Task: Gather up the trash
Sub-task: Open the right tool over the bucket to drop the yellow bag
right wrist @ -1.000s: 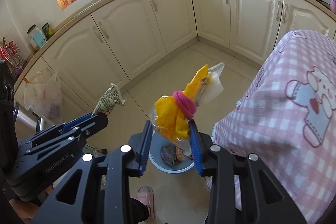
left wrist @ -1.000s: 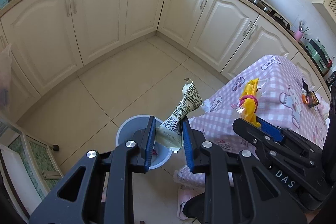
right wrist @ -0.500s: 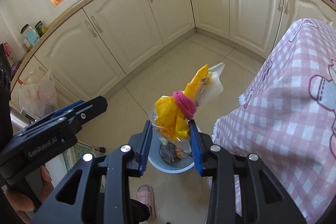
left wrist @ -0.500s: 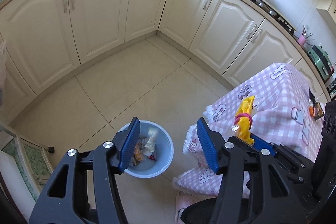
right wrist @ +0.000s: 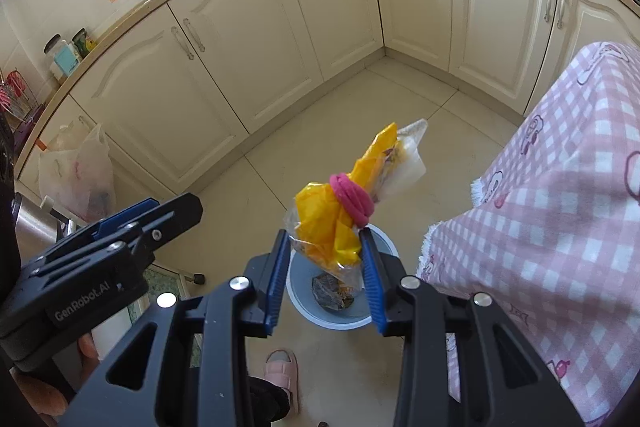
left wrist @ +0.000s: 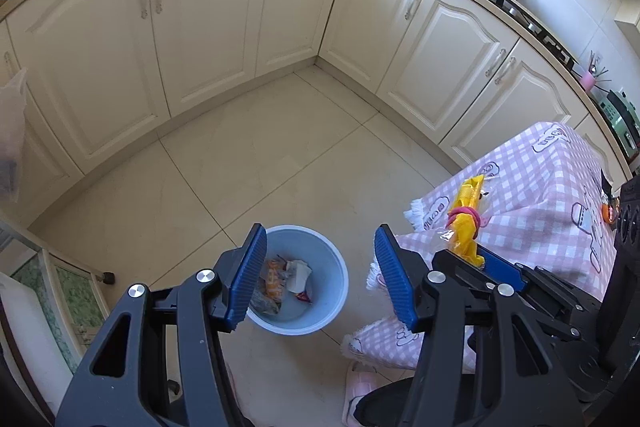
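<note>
A light blue bin (left wrist: pixel 320 247) stands on the tiled floor beside the table and holds several wrappers (left wrist: pixel 286 277). My left gripper (left wrist: pixel 320 279) is open and empty, high above the bin. My right gripper (right wrist: pixel 325 279) is shut on a yellow plastic bag tied with a pink band (right wrist: pixel 340 215), also above the bin (right wrist: pixel 304 307). The bag also shows in the left wrist view (left wrist: pixel 466 223), to the right of my left gripper.
A table under a pink checked cloth (left wrist: pixel 540 195) stands right of the bin. Cream cabinets (left wrist: pixel 208 19) run along the far walls. A white plastic bag (right wrist: pixel 80 175) hangs at the left. A pink slipper (right wrist: pixel 282 371) lies on the floor below.
My left gripper opened and let go of the white wrapper, which dropped into the bin. My right gripper still holds the yellow bag over the bin.
</note>
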Demonstrator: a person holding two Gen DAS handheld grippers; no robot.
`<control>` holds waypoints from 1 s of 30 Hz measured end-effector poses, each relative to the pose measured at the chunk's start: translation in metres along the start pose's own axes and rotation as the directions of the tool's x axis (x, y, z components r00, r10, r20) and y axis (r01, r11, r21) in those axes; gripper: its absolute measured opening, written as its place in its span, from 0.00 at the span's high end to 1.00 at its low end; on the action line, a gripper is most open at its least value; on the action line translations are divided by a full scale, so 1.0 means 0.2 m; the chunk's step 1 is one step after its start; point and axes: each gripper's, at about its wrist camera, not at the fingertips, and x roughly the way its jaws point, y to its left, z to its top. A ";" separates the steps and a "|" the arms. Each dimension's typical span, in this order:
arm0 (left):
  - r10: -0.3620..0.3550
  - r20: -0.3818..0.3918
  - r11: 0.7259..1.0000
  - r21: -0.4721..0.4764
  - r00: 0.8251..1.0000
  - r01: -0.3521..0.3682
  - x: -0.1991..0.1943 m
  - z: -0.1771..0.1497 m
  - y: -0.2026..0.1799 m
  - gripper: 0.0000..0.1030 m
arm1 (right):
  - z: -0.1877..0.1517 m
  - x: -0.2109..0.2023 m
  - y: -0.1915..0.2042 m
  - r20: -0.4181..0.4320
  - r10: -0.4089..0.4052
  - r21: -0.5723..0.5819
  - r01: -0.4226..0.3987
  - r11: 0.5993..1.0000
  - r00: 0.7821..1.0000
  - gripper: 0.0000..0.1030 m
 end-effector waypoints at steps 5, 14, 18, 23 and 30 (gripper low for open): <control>0.028 0.023 0.999 -0.019 0.999 -0.028 -0.03 0.02 0.05 0.45 | 0.04 0.03 0.05 0.012 0.000 -0.024 0.000 1.000 1.000 0.65; 0.060 0.053 0.998 -0.038 0.997 -0.058 -0.08 0.05 0.12 0.43 | 0.13 0.05 0.14 0.097 -0.077 -0.072 0.084 0.994 0.992 0.54; 0.054 0.057 0.998 -0.028 0.997 -0.053 -0.09 0.05 0.09 0.43 | 0.12 0.00 0.11 0.107 -0.085 -0.068 0.093 0.993 0.991 0.54; 0.037 0.072 0.999 0.004 0.997 -0.038 -0.13 0.05 0.01 0.41 | 0.10 -0.09 0.05 0.129 -0.095 -0.048 0.102 0.994 0.987 0.54; -0.014 0.102 0.997 0.081 0.995 0.006 -0.24 0.03 -0.22 0.41 | 0.06 -0.34 -0.12 0.191 -0.122 0.009 0.122 0.992 0.974 0.54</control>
